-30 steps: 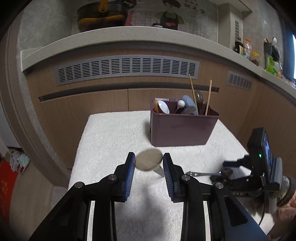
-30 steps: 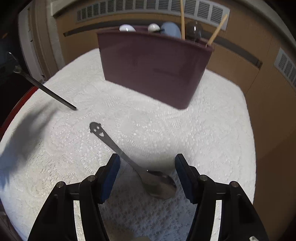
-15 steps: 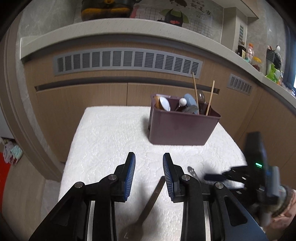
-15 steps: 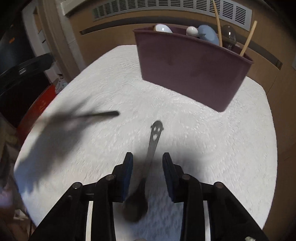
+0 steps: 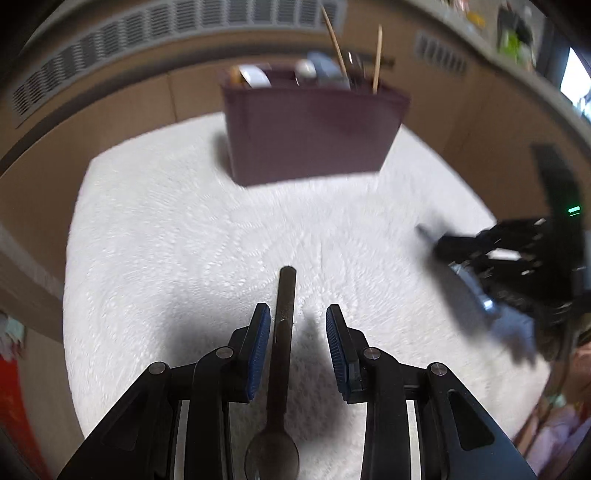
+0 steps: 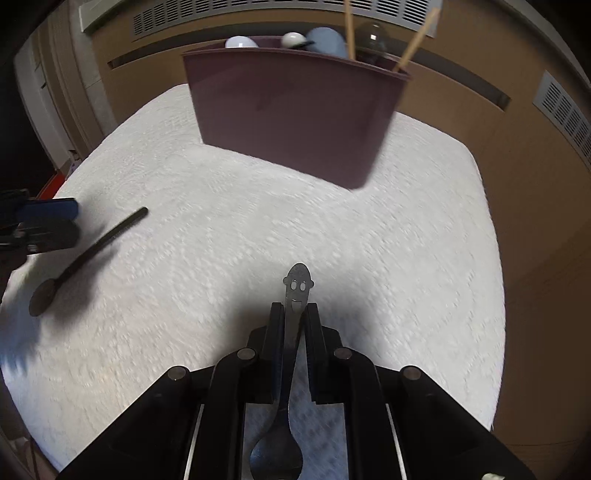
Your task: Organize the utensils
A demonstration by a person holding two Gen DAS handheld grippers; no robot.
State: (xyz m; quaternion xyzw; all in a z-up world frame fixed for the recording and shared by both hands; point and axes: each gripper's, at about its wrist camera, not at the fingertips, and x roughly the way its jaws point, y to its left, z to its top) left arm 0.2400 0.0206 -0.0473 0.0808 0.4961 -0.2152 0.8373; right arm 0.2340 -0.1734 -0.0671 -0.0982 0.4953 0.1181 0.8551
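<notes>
White textured cloth covers the table, with brown cabinet fronts and vent grilles curving across the top of both views. Toward the upper middle of each frame stands my maroon bin, already holding spoons and two wooden chopsticks.

My right gripper sits at the bottom centre of its view, fingers pressed together on the handle of a metal spoon. The smiley-face end sticks out past the fingertips and the bowl lies back near the bottom edge.

My left gripper has its fingers apart. A dark spoon lies on the cloth between them, closer to the left blue pad; I see no pad pressing on it. Its bowl is at the bottom edge and its handle points toward the bin. In the right view that same spoon lies at the left side of the frame.
</notes>
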